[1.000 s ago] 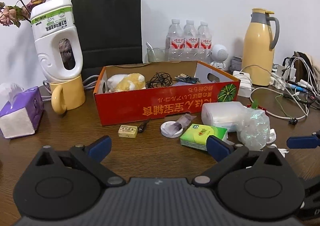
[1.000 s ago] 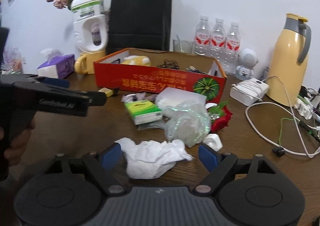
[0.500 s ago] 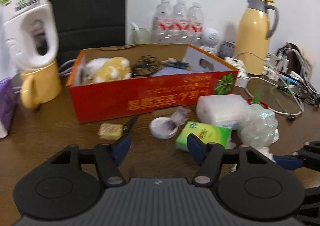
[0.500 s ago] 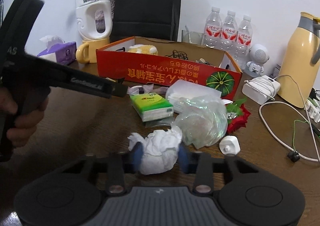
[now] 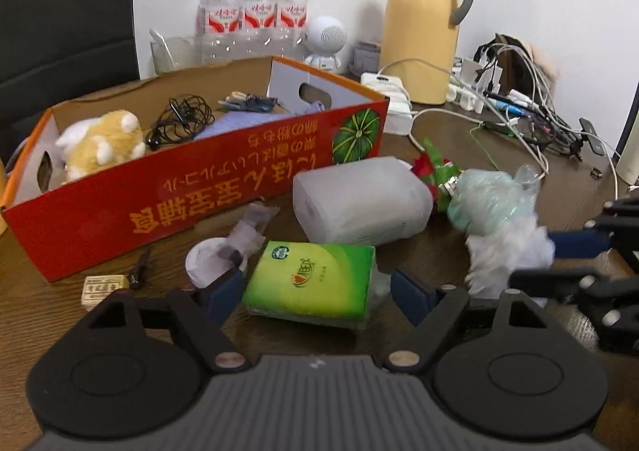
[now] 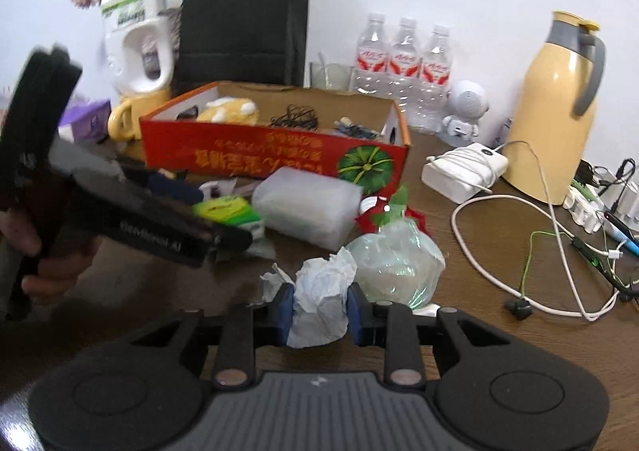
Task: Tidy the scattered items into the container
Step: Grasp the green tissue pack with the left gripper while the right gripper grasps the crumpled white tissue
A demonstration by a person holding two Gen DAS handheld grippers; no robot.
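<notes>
Right wrist view shows the right gripper (image 6: 318, 310) clenched on a crumpled white paper tissue (image 6: 321, 299), lifted a little over the brown wooden table (image 6: 499, 315). Just behind the tissue lies a bunched clear plastic bag (image 6: 399, 263). In the left wrist view, the left gripper (image 5: 315, 293) is released, its blue fingers on both sides of a green tissue pack (image 5: 313, 281) that lies on the table. Behind the pack rests a frosted plastic box (image 5: 359, 199), then the red cardboard box (image 5: 191, 195) holding a yellow plush toy (image 5: 104, 141) and black earphones (image 5: 179, 123).
</notes>
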